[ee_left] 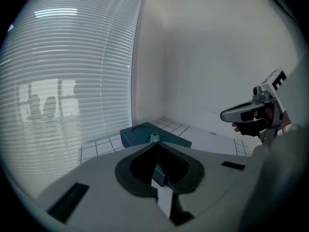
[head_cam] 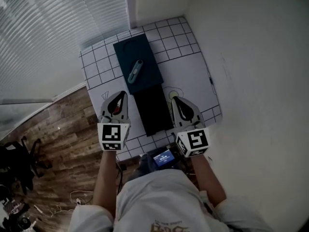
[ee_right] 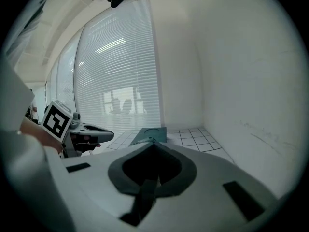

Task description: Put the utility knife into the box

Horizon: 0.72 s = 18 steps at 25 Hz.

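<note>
Grey-blue utility knife (head_cam: 135, 70): laid lengthwise on top of the dark teal rectangular box (head_cam: 146, 56), which is set on the white grid-lined tabletop (head_cam: 193, 71). Black rectangular panel (head_cam: 153, 111) is adjoined at the box's near end. Left gripper (head_cam: 122, 95) and right gripper (head_cam: 175, 100): jaws pressed together, nothing held, positioned either side of the panel.

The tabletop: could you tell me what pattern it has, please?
White tabletop with black grid lines round its edges; clearest in the head view.

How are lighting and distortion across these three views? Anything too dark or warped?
Head view: dim, darker at the edges, yet the utility knife and teal box read clearly. Left gripper view: fisheye bows the blinds. Right gripper view: same bowing, black corners.
</note>
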Tool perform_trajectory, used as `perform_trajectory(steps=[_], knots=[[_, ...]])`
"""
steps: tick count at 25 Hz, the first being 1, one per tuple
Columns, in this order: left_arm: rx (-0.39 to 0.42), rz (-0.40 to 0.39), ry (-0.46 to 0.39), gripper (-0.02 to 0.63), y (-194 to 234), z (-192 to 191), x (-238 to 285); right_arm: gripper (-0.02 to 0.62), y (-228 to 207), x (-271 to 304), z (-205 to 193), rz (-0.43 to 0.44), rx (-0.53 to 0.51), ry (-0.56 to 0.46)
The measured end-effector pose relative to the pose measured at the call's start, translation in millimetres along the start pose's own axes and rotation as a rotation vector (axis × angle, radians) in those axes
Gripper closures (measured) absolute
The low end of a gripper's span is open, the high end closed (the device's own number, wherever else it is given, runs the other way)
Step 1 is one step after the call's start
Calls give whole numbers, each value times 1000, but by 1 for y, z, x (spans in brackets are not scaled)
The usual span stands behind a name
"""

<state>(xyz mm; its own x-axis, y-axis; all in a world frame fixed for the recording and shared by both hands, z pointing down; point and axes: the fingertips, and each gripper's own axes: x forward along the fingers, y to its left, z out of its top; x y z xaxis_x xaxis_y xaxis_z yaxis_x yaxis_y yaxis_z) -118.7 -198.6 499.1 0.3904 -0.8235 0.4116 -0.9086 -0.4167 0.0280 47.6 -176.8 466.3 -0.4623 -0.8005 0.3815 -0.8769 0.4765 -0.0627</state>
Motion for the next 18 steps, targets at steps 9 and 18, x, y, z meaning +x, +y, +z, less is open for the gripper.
perform_trajectory(steps=[9,18], knots=[[-12,-20,44,597,2,-16,29,589,-15,20,-16,15,15,32],[-8,-38,78,555,1,-26,54,589,-20,44,-26,44,23,55]])
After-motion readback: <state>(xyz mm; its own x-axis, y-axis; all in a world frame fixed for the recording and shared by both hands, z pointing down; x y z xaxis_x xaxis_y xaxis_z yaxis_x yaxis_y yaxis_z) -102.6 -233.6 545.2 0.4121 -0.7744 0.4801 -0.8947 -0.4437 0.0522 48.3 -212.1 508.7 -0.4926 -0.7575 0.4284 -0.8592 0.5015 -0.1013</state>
